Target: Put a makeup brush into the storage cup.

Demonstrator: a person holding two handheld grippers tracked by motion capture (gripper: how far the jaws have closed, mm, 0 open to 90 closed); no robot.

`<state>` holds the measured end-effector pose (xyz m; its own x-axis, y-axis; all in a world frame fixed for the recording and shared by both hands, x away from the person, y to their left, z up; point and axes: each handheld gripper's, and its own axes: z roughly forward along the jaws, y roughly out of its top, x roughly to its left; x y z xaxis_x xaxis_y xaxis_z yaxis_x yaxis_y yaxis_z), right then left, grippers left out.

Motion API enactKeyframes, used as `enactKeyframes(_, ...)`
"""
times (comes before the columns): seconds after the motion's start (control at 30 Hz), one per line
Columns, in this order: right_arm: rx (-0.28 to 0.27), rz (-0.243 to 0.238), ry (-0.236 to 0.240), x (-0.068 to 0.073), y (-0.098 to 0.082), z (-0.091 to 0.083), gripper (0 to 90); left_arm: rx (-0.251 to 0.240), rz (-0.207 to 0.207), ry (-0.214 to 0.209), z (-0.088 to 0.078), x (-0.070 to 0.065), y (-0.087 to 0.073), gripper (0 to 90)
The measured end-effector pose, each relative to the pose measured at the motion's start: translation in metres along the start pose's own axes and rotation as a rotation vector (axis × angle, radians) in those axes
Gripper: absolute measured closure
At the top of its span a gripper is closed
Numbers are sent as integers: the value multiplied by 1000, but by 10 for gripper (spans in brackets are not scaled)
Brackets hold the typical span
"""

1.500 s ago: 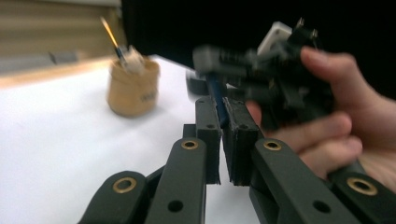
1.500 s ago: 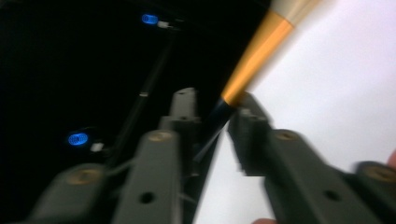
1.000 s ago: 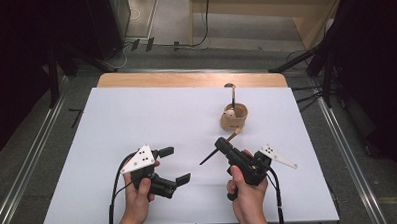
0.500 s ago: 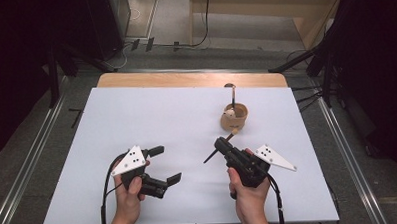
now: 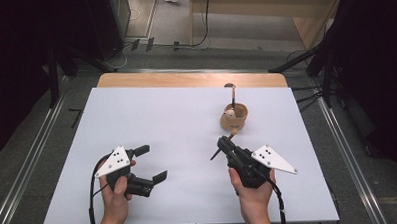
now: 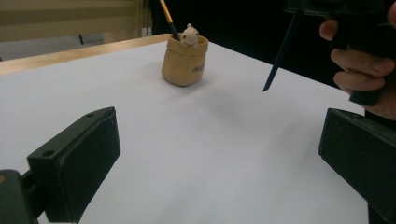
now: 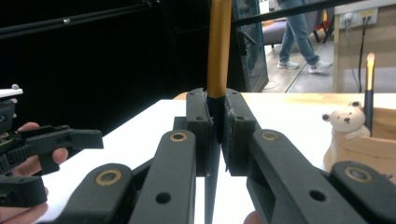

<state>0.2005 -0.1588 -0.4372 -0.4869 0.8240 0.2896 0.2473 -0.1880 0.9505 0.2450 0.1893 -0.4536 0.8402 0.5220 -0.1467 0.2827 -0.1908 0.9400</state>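
Left gripper (image 5: 147, 164) has slid left and toward the desk's near edge since the earlier frame, jaws spread wide with nothing between. Right gripper (image 5: 222, 145) has hardly moved, jaws pressed together on a pen (image 7: 218, 51) with a gold barrel and dark tip, held tilted above the white desk (image 5: 161, 118) and just short of the tan cup (image 5: 234, 117). Cup stands right of centre toward the far edge, holding another pen (image 5: 231, 93) and a small bear figure (image 7: 346, 120). Wide bare desk between and left of both grippers; cup sits close ahead of the right one.
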Motion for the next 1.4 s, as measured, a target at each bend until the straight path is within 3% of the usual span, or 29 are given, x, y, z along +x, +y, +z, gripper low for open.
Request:
enactKeyframes(0.17, -8, -13, -5, -1, 2, -3, 843, -3, 0, 45, -10, 6, -4, 0)
enactKeyframes(0.53, -20, -95, -24, -6, 7, -8, 843, -5, -4, 113, -34, 19, -15, 0)
enactKeyframes(1.4, -15, -106, -88, -29, 15, -11, 843, -40, -17, 220, -81, 30, -37, 0)
